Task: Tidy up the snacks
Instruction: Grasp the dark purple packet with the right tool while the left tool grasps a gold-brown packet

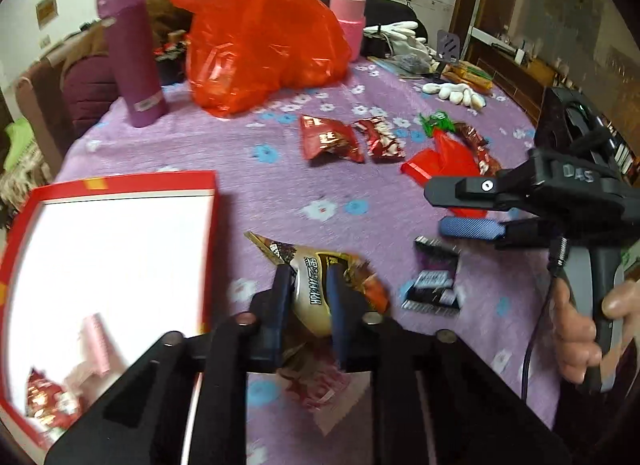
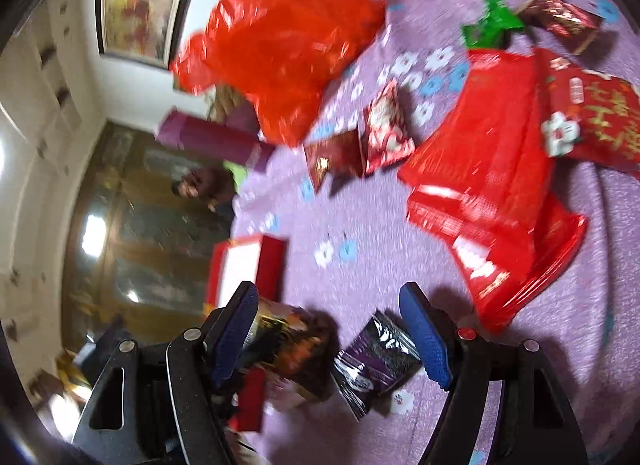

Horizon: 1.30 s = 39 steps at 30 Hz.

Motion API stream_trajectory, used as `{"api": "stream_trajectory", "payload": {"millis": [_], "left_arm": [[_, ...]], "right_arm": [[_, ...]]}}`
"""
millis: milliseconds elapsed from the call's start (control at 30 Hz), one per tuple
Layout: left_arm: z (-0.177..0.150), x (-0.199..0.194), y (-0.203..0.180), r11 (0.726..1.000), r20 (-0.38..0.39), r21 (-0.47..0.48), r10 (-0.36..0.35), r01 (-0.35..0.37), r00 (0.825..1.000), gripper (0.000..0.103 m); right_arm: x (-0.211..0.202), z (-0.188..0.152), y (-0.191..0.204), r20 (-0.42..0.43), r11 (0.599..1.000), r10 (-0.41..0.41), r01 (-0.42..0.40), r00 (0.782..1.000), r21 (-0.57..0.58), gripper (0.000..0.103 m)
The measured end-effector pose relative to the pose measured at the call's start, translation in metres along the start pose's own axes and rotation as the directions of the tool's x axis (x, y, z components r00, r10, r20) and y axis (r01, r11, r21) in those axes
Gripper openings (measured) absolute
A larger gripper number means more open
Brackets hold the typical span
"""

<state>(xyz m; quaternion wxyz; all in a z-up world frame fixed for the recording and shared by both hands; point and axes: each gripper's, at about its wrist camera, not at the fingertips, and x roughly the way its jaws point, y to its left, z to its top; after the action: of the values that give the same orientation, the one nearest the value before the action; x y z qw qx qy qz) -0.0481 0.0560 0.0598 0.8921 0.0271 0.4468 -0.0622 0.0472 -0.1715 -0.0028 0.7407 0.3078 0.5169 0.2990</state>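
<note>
Box left of left gripper; snack packets ahead; plastic bag behind them; bottle far left.

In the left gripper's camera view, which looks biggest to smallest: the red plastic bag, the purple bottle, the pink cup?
1. red plastic bag
2. purple bottle
3. pink cup, though it stands farther back, so it may only look smaller.

Both wrist cameras look steeply down, close over the purple floral worktop. The right view is rolled sideways. Both share the red plastic bag, the red box and the purple-black packet.
</note>
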Motion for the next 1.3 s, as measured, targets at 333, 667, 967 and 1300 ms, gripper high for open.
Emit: {"api": "stream_trajectory", "payload": {"millis": [333, 667, 967, 1300], "left_arm": [[0.0, -0.025, 0.006, 0.998, 0.054, 0.05, 0.034, -0.036, 0.998, 0.014], [0.01, -0.004, -0.011, 0.966, 0.026, 0.255, 0.036, -0.041, 0.999, 0.026], [0.008, -0.026, 0.008, 0.944, 0.07, 0.328, 0.011, -0.034, 0.998, 0.046], [-0.001, -0.003, -0.032, 0.766, 0.021, 0.642, 0.009, -0.02, 1.0, 0.071]], "right_arm": [[-0.013, -0.028, 0.041, 0.063, 0.909, -0.357, 0.362, 0.932, -0.207, 0.075], [0.03, -0.055, 0.061, 0.08, 0.789, -0.548, 0.546, 0.833, -0.281, 0.065], [0.046, -0.065, 0.074, 0.211, 0.633, -0.598, 0.617, 0.773, -0.467, 0.025], [0.001, -0.027, 0.019, 0.083, 0.938, -0.275, 0.286, 0.958, -0.194, 0.009]]}}
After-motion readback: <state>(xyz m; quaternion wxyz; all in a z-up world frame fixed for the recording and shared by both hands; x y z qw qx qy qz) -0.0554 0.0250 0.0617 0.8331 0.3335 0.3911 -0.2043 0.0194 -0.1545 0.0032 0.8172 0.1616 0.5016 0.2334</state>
